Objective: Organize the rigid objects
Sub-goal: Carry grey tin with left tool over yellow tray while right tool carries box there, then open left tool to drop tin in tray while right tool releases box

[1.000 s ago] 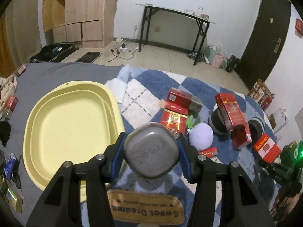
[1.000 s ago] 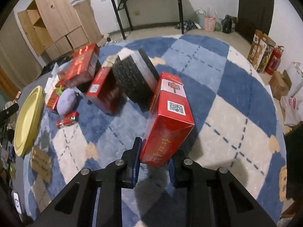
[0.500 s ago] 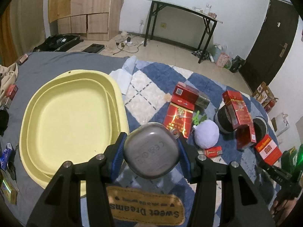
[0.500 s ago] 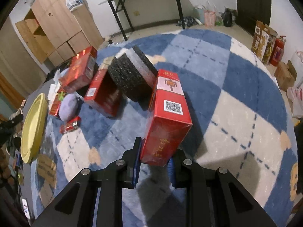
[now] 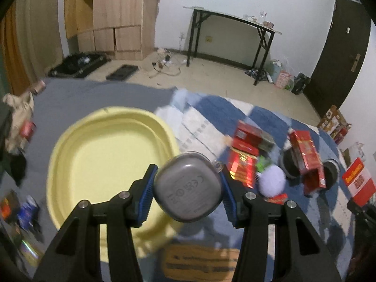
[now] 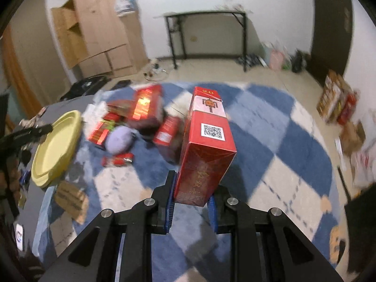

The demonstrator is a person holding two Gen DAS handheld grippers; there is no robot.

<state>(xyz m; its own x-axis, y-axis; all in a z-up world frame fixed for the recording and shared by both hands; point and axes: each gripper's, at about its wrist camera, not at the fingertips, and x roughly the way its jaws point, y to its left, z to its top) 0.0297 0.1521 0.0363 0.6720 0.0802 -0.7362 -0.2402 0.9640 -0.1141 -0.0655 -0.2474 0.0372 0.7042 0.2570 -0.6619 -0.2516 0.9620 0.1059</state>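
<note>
Left gripper (image 5: 186, 191) fingers clamped on a grey rounded case (image 5: 188, 188) above the yellow tray's (image 5: 77, 145) edge, right gripper (image 6: 191, 202) fingers clenched on a red box (image 6: 206, 150) over the blue checked rug (image 6: 270, 145)

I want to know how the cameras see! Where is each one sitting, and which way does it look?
Left wrist: sits on the left gripper, looking forward and down past its grey case at the yellow tray; only its fingers show.
Right wrist: sits on the right gripper, looking along its red box across the rug; its fingers show.
Shared: tray, purple ball, black desk.
</note>
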